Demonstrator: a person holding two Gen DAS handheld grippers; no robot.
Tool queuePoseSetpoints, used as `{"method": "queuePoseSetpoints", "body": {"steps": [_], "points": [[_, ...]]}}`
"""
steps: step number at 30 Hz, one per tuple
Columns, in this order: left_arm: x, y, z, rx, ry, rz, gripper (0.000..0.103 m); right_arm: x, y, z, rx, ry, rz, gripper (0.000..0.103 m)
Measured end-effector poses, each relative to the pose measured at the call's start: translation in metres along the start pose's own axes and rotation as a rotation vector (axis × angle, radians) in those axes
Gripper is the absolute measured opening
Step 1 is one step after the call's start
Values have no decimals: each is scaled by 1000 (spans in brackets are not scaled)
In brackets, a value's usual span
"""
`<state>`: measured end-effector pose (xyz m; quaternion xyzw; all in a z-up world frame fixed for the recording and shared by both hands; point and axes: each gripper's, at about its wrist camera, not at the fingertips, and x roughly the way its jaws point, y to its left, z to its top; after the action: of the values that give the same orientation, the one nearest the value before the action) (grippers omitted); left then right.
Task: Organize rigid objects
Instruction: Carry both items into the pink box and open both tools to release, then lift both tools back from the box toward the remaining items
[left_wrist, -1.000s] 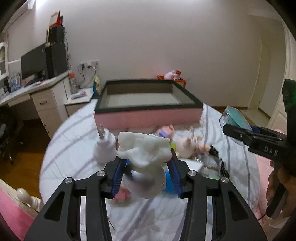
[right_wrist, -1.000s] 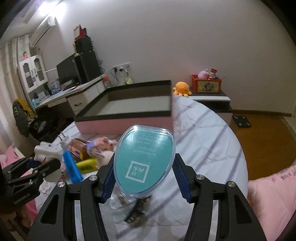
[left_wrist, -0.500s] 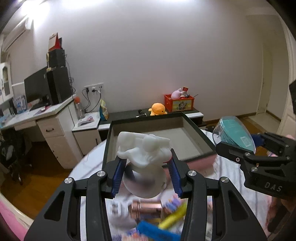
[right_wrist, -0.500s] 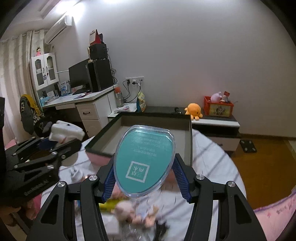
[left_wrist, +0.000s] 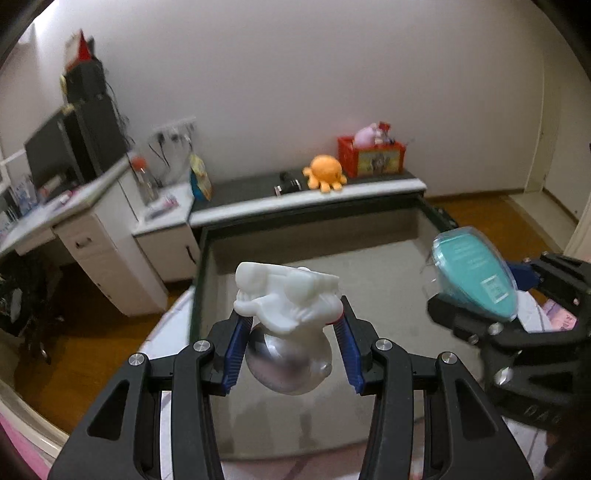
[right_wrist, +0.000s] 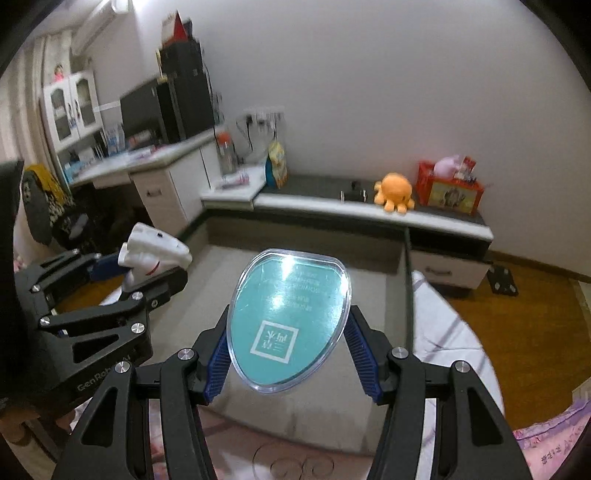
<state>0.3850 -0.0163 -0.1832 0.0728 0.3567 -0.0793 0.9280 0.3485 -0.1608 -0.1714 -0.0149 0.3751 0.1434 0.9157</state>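
Observation:
My left gripper (left_wrist: 291, 326) is shut on a spray bottle (left_wrist: 288, 306) with a white trigger head and a rounded silver body. It hangs over the grey floor of a big shallow box (left_wrist: 388, 266) with a dark rim. My right gripper (right_wrist: 288, 332) is shut on a teal oval case (right_wrist: 291, 317) in clear plastic, also above the box floor (right_wrist: 373, 291). In the left wrist view the right gripper (left_wrist: 484, 291) and teal case (left_wrist: 472, 277) show at the right. The right wrist view has the left gripper (right_wrist: 136, 273) and sprayer (right_wrist: 155, 251) at the left.
Behind the box runs a low shelf with an orange octopus plush (left_wrist: 325, 173) and a red toy crate (left_wrist: 371, 157). A white desk with drawers (left_wrist: 92, 236) and a monitor stand at the left. The box lies on a striped bed sheet (right_wrist: 443, 325); wooden floor surrounds it.
Both grippers have travelled forward with their loads, from above the scattered toys on the bed to above the box. The toys have dropped out of view. Neither grip changed.

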Motion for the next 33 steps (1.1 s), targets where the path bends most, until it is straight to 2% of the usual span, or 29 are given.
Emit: {"method": "queuePoseSetpoints", "body": {"steps": [3, 6, 13, 14, 16, 17, 19, 22, 24, 26, 28, 33], "points": [[25, -4, 1, 8, 60, 19, 45, 21, -1, 2, -10, 56, -19, 59], [41, 0, -1, -5, 101, 6, 45, 36, -3, 4, -13, 102, -33, 59], [53, 1, -3, -21, 150, 7, 47, 56, -10, 4, -11, 167, -45, 59], [52, 1, -4, -22, 149, 13, 48, 57, -11, 3, -8, 168, -43, 59], [51, 5, -2, -37, 147, 23, 62, 58, -15, 3, 4, 166, -38, 59], [51, 8, -3, -43, 142, 30, 64, 60, -16, 4, 11, 169, -40, 59], [45, 10, -3, -54, 124, 29, 71, 55, -20, 4, 35, 139, -24, 59], [33, 13, -3, -61, 86, 58, 83, 46, -20, 7, 45, 106, -42, 62], [25, 16, -4, -69, 72, 49, 88, 35, -20, 10, 65, 82, -25, 67], [13, 19, -5, -84, 54, 47, 93, 23, -18, 12, 73, 50, -19, 77], [-5, 22, -6, -94, 14, 63, 101, 8, -15, 13, 69, 15, -23, 80], [-59, 21, -14, -112, -94, 44, 103, -41, -2, 7, 62, -88, -14, 83]]}}
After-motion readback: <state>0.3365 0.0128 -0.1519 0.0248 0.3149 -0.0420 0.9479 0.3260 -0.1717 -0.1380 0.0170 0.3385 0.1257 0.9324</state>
